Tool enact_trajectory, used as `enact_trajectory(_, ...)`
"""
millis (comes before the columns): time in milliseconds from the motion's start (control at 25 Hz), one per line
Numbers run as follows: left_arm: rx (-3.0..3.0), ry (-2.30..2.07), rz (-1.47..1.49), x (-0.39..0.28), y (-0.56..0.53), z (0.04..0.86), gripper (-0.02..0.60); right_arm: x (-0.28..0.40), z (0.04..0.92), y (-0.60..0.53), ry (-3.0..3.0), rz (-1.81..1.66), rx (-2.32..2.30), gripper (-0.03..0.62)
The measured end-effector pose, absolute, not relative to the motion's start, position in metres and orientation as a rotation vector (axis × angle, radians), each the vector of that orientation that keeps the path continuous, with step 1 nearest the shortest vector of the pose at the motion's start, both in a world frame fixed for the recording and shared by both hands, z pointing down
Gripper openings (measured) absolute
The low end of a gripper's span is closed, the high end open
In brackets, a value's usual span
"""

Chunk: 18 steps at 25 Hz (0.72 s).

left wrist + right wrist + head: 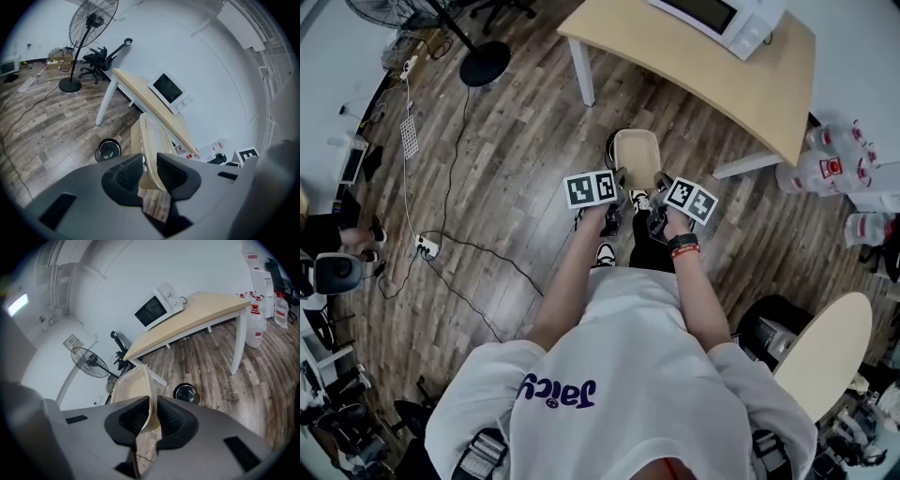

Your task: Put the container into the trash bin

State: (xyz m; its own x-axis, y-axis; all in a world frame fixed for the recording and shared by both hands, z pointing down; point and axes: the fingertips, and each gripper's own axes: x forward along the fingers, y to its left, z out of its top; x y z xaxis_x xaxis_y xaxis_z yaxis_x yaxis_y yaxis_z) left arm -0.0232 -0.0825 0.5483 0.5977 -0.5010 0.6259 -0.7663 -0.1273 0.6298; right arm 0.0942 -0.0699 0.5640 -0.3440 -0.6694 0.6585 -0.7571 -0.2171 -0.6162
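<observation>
A beige plastic container (636,155) is held in the air between both grippers, in front of the person. My left gripper (617,185) is shut on its left rim, my right gripper (657,190) on its right rim. In the left gripper view the pads of the left gripper (150,165) pinch the thin wall of the container (152,138). The right gripper view shows my right gripper (153,409) clamping the container (132,386) the same way. A small black round trash bin (108,150) (185,393) stands on the wood floor below; only its dark rim (609,148) shows beside the container.
A light wood table (703,70) with a white microwave (722,19) stands just beyond the bin. A fan base (485,63) is far left, water bottles (830,164) are at right, and a round table (825,352) is near right. Cables and a power strip (427,247) lie on the floor at left.
</observation>
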Motion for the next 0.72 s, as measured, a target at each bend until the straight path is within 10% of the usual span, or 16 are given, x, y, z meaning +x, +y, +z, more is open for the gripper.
enact_trajectory(720,1.638,-1.081,0.391,-0.011,-0.100,0.599,0.109,0.106,0.615,-0.088,-1.762,1.720,1.651,0.051)
